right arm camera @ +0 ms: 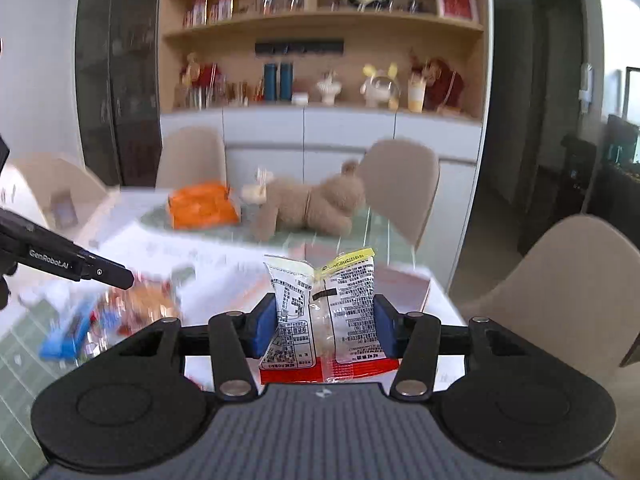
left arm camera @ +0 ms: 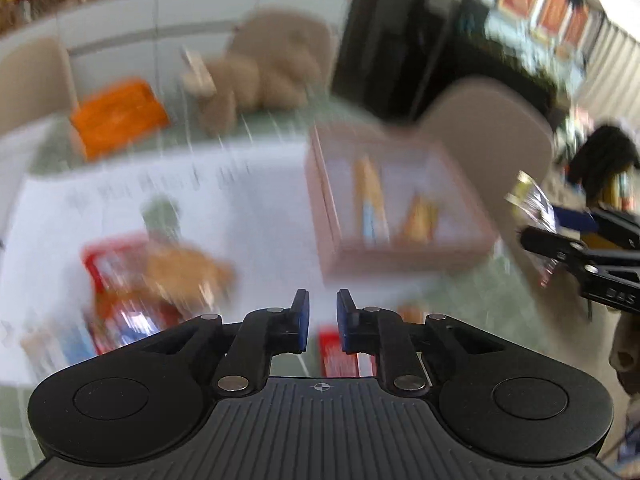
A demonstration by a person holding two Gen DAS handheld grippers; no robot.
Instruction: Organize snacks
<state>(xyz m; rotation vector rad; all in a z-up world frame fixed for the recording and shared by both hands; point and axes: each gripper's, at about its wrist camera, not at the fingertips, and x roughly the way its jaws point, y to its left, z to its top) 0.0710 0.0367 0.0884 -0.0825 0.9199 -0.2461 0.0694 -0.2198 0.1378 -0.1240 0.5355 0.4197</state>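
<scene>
In the right wrist view my right gripper (right arm camera: pixel 324 322) is shut on a snack packet (right arm camera: pixel 344 300), white with black print, a red lower band and a yellow seal, held upright above the table. The left wrist view shows the same gripper (left arm camera: pixel 542 226) and packet (left arm camera: pixel 530 198) at the right edge, beside a pink box (left arm camera: pixel 404 254). The box holds a few snack bars. My left gripper (left arm camera: pixel 323 320) is shut, with nothing seen between its blue pads. It hovers over a blurred pile of snack packets (left arm camera: pixel 132 280) on the white mat.
An orange bag (right arm camera: pixel 202 204) and a tan teddy bear (right arm camera: pixel 312 204) lie at the far side of the table. Beige chairs (right arm camera: pixel 400 176) stand around it. A shelf unit with ornaments fills the back wall. More loose snacks (right arm camera: pixel 80 326) lie at the left.
</scene>
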